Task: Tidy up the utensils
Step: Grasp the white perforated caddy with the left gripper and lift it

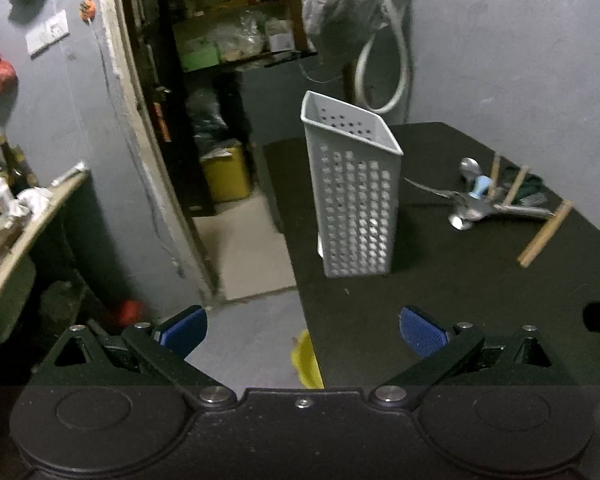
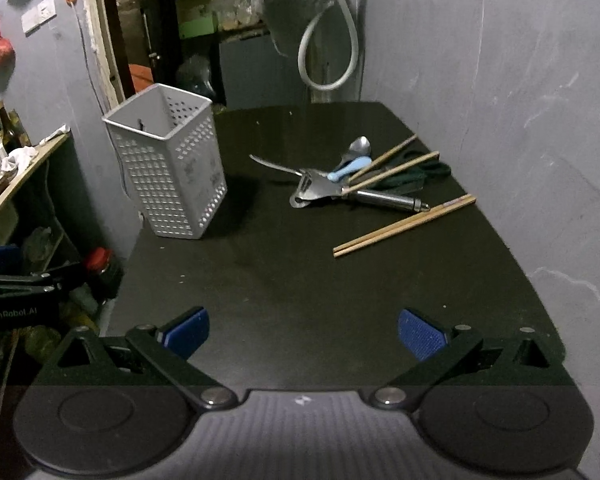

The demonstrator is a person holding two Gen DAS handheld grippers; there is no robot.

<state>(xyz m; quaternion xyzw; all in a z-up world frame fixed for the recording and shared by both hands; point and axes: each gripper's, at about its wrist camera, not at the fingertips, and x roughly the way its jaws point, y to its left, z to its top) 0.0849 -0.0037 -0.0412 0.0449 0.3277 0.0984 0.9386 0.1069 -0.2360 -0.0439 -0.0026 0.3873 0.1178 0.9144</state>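
Right wrist view showed a pile of utensils (image 2: 352, 184) lying on a black desk (image 2: 300, 280), toward one o'clock from the camera. The pile held a metal spoon (image 2: 359, 146), a blue-handled utensil (image 2: 350, 168), a steel tool with a round handle (image 2: 384, 199), a thin metal piece pointing toward nine o'clock, and wooden chopsticks (image 2: 394, 170) laid across the heap. One more pair of chopsticks (image 2: 404, 226) lay just beside the pile, at its five o'clock side, touching each other. A grey perforated holder (image 2: 172, 168) stood upright on the desk at eleven o'clock, well apart from the pile, near the desk's edge; no utensils rose above its rim.

The right claw (image 2: 303, 332) hung above the near end of the desk, its blue pads (image 2: 420, 332) spread wide, gripping nothing.

Left wrist view showed the left claw (image 1: 303, 332) equally wide apart and empty, over the desk's near corner. The holder (image 1: 352, 200) stood at twelve o'clock, the utensils (image 1: 488, 200) at two o'clock. Grey walls (image 2: 500, 80) and a dark doorway with cluttered shelves (image 1: 220, 40) lay beyond.
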